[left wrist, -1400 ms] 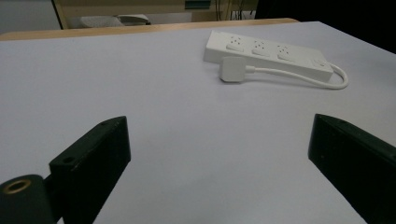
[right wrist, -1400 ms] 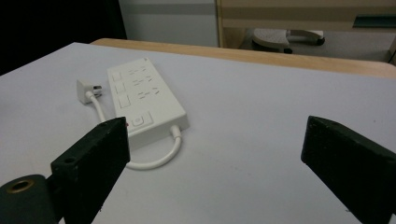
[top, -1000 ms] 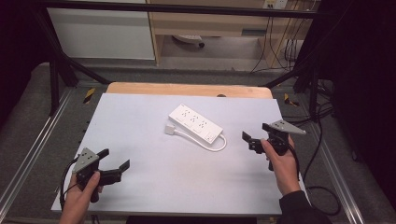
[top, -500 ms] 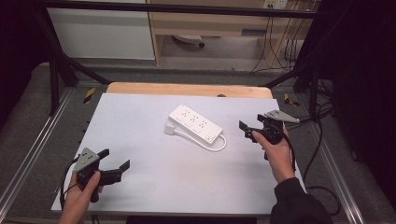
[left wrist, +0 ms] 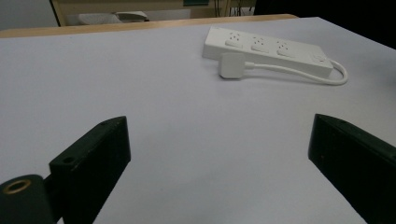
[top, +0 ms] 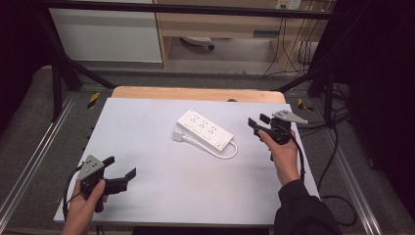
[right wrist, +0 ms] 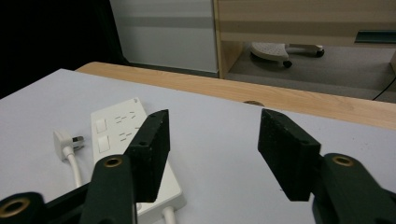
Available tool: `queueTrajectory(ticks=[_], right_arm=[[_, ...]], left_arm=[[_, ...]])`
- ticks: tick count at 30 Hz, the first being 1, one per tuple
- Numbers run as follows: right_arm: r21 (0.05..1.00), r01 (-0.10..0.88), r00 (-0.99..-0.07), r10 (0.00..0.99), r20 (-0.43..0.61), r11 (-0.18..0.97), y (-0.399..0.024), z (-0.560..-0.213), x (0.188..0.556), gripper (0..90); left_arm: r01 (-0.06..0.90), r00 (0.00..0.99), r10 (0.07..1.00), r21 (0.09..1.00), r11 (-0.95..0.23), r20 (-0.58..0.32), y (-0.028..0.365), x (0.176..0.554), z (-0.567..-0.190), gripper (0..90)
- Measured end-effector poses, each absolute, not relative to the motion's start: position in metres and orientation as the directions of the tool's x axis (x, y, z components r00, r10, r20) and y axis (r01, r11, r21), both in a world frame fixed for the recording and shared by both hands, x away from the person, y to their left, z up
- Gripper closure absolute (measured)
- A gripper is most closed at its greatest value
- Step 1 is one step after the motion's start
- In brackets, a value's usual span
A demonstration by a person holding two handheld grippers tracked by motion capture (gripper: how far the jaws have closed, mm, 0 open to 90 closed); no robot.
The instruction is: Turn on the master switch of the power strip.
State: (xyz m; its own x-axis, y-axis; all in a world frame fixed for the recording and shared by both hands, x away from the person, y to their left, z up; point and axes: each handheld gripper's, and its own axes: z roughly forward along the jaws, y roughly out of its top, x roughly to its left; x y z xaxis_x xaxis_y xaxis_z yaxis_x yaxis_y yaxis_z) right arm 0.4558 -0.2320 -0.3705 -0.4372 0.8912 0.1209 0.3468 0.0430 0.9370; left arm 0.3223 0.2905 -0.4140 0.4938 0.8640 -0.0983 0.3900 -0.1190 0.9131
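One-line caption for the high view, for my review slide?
Right gripper, jaws just closing with nothing between them, nears a white power strip on the grey table; left gripper waits open.

In the right gripper view, the near end of the power strip (right wrist: pixel 122 140) is hidden behind a black jaw, and its cord (right wrist: pixel 74 161) is cut off at the bottom edge.
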Motion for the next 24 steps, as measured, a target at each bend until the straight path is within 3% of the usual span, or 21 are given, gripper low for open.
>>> queueTrajectory(ticks=[17,24], right_arm=[[0.946,0.318,-0.46,0.883,0.095,0.063,-0.22,-0.375,0.463,79.8],[0.949,0.304,-0.478,0.875,0.071,0.089,-0.211,-0.377,0.465,88.1]], left_arm=[[0.39,0.495,0.864,0.913,-0.121,-0.097,0.29,0.322,-0.414,5.7],[0.388,0.496,0.863,0.913,-0.121,-0.096,0.291,0.323,-0.414,5.7]])
